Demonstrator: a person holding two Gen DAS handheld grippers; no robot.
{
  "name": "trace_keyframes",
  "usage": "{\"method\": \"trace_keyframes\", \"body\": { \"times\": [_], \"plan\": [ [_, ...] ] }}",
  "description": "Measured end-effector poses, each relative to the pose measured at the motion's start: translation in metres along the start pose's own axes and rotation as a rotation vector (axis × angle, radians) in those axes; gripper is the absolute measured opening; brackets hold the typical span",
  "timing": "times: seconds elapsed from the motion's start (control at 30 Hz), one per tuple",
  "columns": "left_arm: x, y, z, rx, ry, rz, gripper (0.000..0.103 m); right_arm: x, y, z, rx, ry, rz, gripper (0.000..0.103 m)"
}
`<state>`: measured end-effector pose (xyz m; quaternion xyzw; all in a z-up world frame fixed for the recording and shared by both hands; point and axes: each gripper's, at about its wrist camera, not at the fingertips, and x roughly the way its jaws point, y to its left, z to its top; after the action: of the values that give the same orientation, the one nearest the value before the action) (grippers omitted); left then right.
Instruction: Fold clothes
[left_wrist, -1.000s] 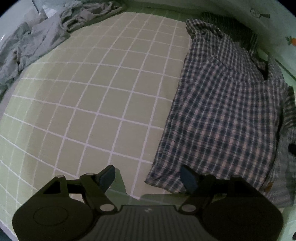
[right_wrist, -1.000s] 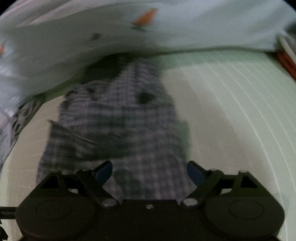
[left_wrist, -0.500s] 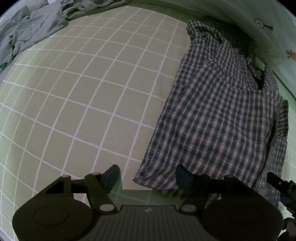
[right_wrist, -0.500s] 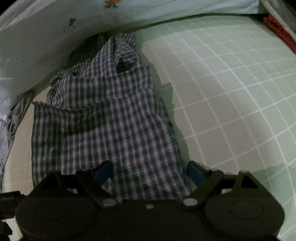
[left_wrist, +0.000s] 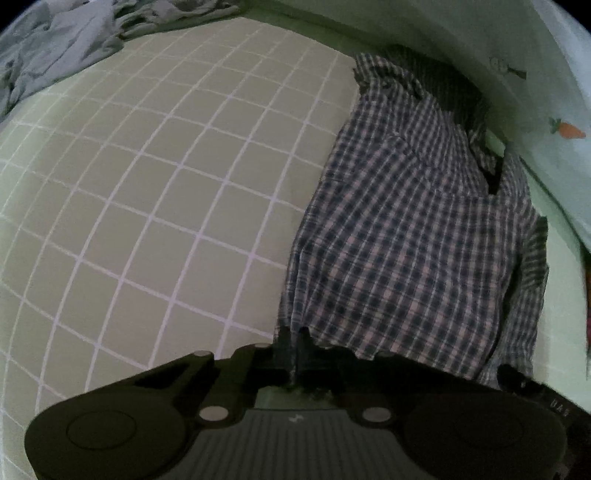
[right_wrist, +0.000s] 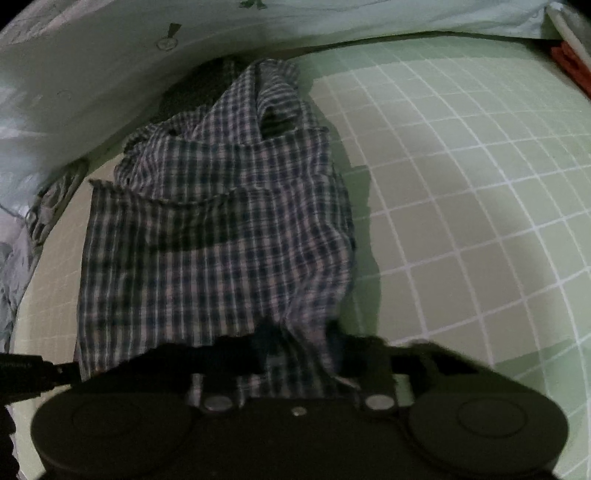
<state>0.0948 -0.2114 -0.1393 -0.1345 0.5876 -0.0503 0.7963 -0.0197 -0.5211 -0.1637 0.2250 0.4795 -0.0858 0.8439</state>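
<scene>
A blue-and-white plaid shirt (left_wrist: 413, 240) lies lengthwise on the green grid sheet (left_wrist: 155, 206), collar at the far end. In the left wrist view, my left gripper (left_wrist: 293, 347) is shut on the shirt's near left hem corner. The right wrist view shows the same shirt (right_wrist: 221, 236) with its near right hem bunched between the fingers of my right gripper (right_wrist: 299, 341), which is shut on the cloth. That grip is blurred. The left gripper's body (right_wrist: 26, 373) shows at the left edge of the right wrist view.
A crumpled grey garment pile (left_wrist: 55, 48) sits at the sheet's far left. A pale bedcover with small carrot prints (left_wrist: 565, 129) rises along the far side behind the collar. Red fabric (right_wrist: 576, 70) shows at the far right. Bare sheet (right_wrist: 461, 221) lies right of the shirt.
Both grippers went from open over the near hem to shut on it, the left at the left corner, the right at the right side. The hem now bunches at the right fingers.
</scene>
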Motion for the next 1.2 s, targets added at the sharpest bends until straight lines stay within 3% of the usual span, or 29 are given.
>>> {"method": "trace_keyframes", "body": {
  "times": [0.2, 0.4, 0.53, 0.77, 0.8, 0.9, 0.93, 1.07, 1.2],
  "plan": [
    [-0.010, 0.004, -0.018, -0.031, -0.016, -0.016, 0.002, -0.021, -0.011, -0.019, 0.026, -0.023, 0.019, 0.009],
    [-0.030, 0.018, -0.083, -0.005, 0.023, 0.015, 0.002, -0.054, -0.021, -0.069, 0.022, 0.012, 0.016, 0.009],
    [-0.040, 0.032, -0.118, -0.041, 0.073, 0.024, 0.002, -0.076, -0.027, -0.103, 0.016, 0.048, 0.012, 0.010],
    [-0.048, 0.033, -0.124, -0.053, 0.086, 0.051, 0.005, -0.091, -0.023, -0.129, -0.044, 0.092, -0.006, 0.013],
    [-0.048, 0.033, -0.123, -0.058, 0.084, 0.055, 0.008, -0.091, -0.021, -0.129, -0.052, 0.090, -0.011, 0.018],
    [-0.047, 0.036, -0.118, -0.075, 0.081, 0.063, 0.021, -0.091, -0.021, -0.127, -0.086, 0.084, -0.066, 0.051],
    [-0.045, 0.037, -0.118, -0.082, 0.083, 0.062, 0.024, -0.091, -0.022, -0.126, -0.096, 0.085, -0.083, 0.057],
    [-0.042, 0.039, -0.117, -0.102, 0.091, 0.034, 0.030, -0.095, -0.030, -0.129, -0.066, 0.098, -0.062, 0.061],
    [-0.035, 0.033, -0.114, -0.079, 0.108, -0.003, 0.028, -0.091, -0.030, -0.131, -0.039, 0.102, -0.065, 0.066]
  ]
}}
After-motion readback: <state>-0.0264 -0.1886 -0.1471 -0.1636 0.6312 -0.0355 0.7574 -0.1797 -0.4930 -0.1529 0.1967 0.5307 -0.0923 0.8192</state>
